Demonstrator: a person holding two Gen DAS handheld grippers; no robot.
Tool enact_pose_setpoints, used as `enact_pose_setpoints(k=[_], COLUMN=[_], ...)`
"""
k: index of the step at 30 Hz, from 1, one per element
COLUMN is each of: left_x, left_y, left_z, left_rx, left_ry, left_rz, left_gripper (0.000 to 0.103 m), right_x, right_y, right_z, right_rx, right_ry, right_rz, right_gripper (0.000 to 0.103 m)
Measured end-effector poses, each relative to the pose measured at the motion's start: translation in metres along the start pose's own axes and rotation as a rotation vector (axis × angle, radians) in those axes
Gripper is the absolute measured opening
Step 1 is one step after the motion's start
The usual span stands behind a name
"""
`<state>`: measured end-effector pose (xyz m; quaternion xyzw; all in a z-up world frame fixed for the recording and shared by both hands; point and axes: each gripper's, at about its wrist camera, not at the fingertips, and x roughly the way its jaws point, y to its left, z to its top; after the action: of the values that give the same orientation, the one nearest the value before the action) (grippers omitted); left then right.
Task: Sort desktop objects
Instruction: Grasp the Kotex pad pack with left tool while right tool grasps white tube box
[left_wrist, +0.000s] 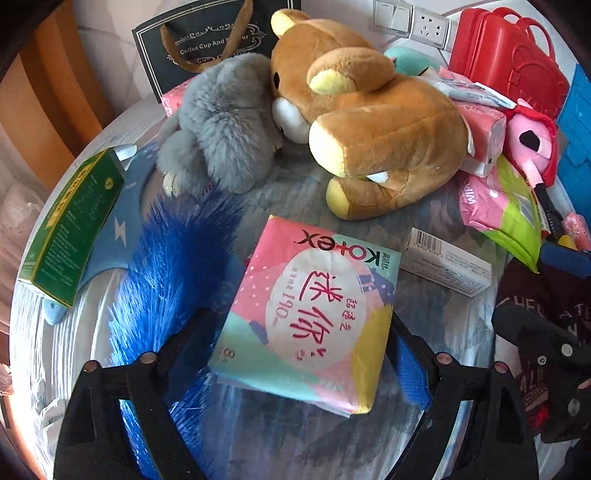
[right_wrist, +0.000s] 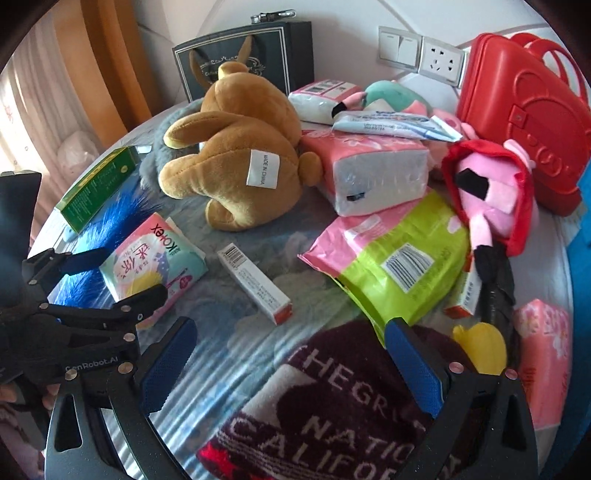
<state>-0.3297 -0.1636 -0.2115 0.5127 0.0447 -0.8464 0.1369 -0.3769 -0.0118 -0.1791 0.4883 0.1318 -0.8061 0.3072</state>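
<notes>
A pastel Kotex pack lies between the two fingers of my left gripper; the jaws stand wide on either side and I cannot tell whether the pads touch it. It also shows in the right wrist view, with the left gripper around it. My right gripper is open and empty above a dark maroon towel. A brown plush bear, a grey plush and a blue fluffy duster lie close by.
A small white barcode box, a green box, a pink and green wipes pack, tissue packs, a pink plush, a red case and a black gift bag crowd the round table.
</notes>
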Motion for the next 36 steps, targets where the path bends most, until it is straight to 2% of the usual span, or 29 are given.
enact_pose_setpoints(k=[2,6,10,12,15,17,20,23,24,25,27,28,31,35,36], left_x=[0.004,0.01,0.008,0.004,-0.006,-0.007,-0.007,-0.01,-0.01,-0.006,0.004,0.006,0.004,0.001,0.0], left_y=[-0.007,-0.013,-0.014,-0.014,-0.014,-0.016,-0.025,-0.035,-0.037,-0.036,-0.026,-0.019,-0.011,-0.013,-0.012], left_z=[0.0,-0.005,-0.007,-0.009,-0.013,-0.012,-0.007,-0.003,-0.002,-0.003,-0.007,-0.009,-0.012,-0.016,-0.016], left_rx=[0.046,0.079,0.037,0.025,-0.007,-0.023,-0.033,-0.04,-0.042,-0.047,-0.064,-0.086,-0.089,-0.083,-0.084], left_ry=[-0.028,-0.072,-0.061,-0.051,-0.049,-0.046,-0.038,-0.018,-0.011,0.003,0.035,0.033,0.025,0.004,0.002], left_rz=[0.036,0.093,0.113,0.1,0.037,0.027,0.013,-0.048,-0.055,-0.057,-0.032,-0.054,-0.051,-0.052,-0.052], left_gripper=[0.092,0.094,0.093,0.093,0.091,0.091,0.091,0.086,0.086,0.086,0.086,0.085,0.078,0.073,0.072], right_x=[0.017,0.036,0.037,0.036,0.031,0.013,-0.005,-0.011,-0.011,-0.011,-0.004,-0.001,0.006,0.023,0.027], right_y=[-0.002,0.004,-0.004,-0.007,0.002,-0.001,-0.008,-0.011,-0.012,-0.015,-0.014,-0.011,0.0,0.009,0.009], right_z=[0.001,-0.002,-0.011,-0.017,-0.016,-0.018,-0.016,-0.012,-0.01,-0.008,-0.004,-0.003,-0.002,-0.003,-0.002], right_rx=[0.003,-0.045,0.003,0.004,-0.1,-0.076,-0.034,-0.029,-0.029,-0.027,-0.031,-0.039,-0.069,-0.083,-0.078], right_ry=[0.028,0.035,-0.043,-0.082,-0.02,-0.063,-0.11,-0.116,-0.114,-0.105,-0.082,-0.069,-0.062,-0.045,-0.038], right_rz=[0.004,-0.055,-0.043,-0.027,-0.051,0.003,0.06,0.086,0.102,0.117,0.124,0.126,0.158,0.134,0.131], right_gripper=[0.103,0.103,0.103,0.103,0.102,0.102,0.086,0.072,0.061,0.057,0.056,0.056,0.056,0.056,0.052])
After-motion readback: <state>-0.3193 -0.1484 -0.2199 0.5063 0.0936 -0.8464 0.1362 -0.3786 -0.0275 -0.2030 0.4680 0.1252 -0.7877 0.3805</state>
